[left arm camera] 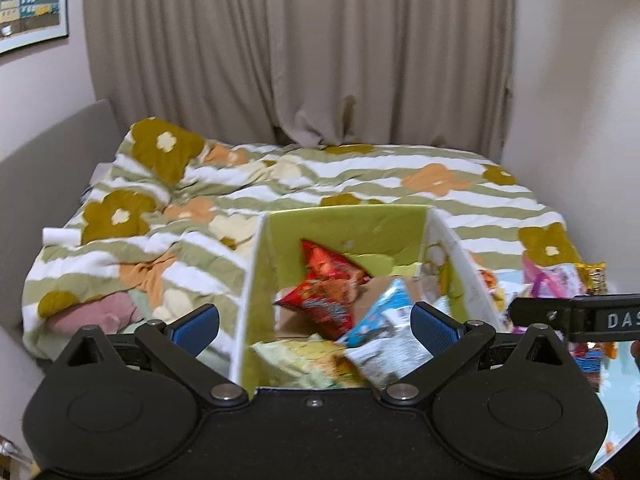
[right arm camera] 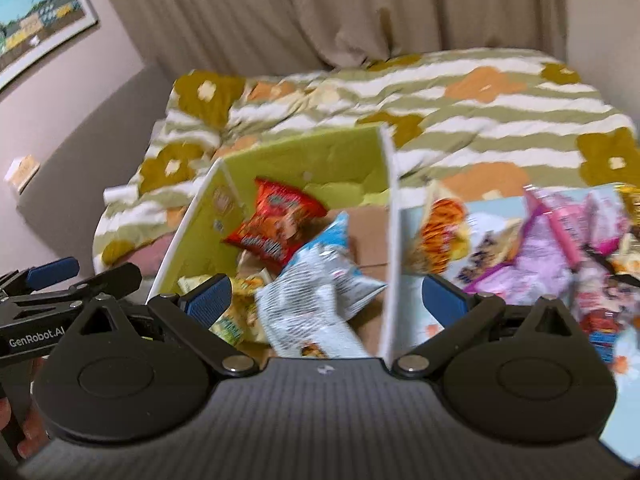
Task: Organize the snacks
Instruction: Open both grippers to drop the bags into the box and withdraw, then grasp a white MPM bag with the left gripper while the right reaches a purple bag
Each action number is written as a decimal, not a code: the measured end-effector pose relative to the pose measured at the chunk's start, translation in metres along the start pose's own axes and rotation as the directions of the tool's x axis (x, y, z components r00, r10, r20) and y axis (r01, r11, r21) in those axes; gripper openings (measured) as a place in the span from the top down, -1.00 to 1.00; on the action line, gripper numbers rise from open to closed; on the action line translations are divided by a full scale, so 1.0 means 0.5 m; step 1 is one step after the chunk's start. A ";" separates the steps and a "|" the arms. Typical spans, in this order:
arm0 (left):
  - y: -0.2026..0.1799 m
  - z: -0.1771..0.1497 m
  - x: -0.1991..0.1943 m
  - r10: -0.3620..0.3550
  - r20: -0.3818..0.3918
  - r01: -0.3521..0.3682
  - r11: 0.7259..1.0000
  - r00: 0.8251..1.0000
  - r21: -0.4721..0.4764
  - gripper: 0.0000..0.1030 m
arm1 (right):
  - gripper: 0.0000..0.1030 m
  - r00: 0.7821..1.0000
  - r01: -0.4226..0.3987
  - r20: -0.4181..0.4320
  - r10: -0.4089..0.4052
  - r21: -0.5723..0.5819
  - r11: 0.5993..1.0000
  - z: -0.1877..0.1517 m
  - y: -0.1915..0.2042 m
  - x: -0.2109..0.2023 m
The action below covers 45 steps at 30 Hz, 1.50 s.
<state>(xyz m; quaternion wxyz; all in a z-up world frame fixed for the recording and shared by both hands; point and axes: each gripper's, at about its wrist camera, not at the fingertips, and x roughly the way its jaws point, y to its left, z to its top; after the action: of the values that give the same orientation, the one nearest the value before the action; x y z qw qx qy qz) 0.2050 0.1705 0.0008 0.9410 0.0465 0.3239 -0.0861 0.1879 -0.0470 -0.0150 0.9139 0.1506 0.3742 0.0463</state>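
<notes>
Both tongs, the left tongs (left arm camera: pixel 316 322) and the right tongs (right arm camera: pixel 326 300), stand wide and hold nothing above the green box (left arm camera: pixel 348 226) on the bed (left arm camera: pixel 360 168). Inside lie the red bag (right arm camera: pixel 276 224) and the pale blue bag (right arm camera: pixel 320 292), probably already sorted. More snacks (right arm camera: pixel 540 240) wait just beside the box, within easy reach.

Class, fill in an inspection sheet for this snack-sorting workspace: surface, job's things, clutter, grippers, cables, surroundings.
Surface: bed with a striped floral duvet, rumpled at the left.
Job's things: green box open, holding a red snack bag, a blue-white bag and a yellowish packet; loose snack pile right of the box, on a light blue sheet.
Clutter: pink cloth under the duvet edge.
Grippers: left gripper open, empty, over the box; right gripper open, empty.
Cables: nothing seen.
Surroundings: beige curtain, framed picture, grey headboard.
</notes>
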 end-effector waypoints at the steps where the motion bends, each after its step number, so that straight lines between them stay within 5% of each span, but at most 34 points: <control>1: -0.010 0.001 -0.002 -0.009 0.002 0.009 1.000 1.000 0.005 -1.00 | -1.00 1.000 0.017 0.017 -0.017 0.010 1.000 0.000 -0.013 -0.015; 12: -0.201 -0.013 -0.007 -0.036 0.006 0.036 0.999 0.999 0.016 -1.00 | -1.00 0.985 0.150 0.084 -0.150 0.013 0.989 0.013 -0.205 -0.117; 26: -0.479 -0.107 0.045 0.020 -0.125 -0.003 0.991 0.992 0.135 -1.00 | -1.00 0.990 0.135 -0.044 -0.132 0.076 0.988 -0.031 -0.457 -0.108; 33: -0.572 -0.182 0.111 0.112 -0.157 -0.064 0.958 0.981 0.279 -1.00 | -1.00 0.992 0.093 -0.094 -0.084 0.095 0.991 -0.070 -0.516 -0.051; 45: -0.620 -0.254 0.238 0.248 -0.150 -0.144 0.855 0.957 0.499 -0.86 | -1.00 0.987 0.070 -0.150 -0.049 0.135 0.988 -0.125 -0.533 0.043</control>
<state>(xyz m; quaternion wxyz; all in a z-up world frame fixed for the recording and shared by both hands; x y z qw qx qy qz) 0.1612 -0.1308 -0.1823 0.8640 0.3215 0.3825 -0.0620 0.1521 -0.2808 -0.1541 0.8721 0.1993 0.4469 0.0035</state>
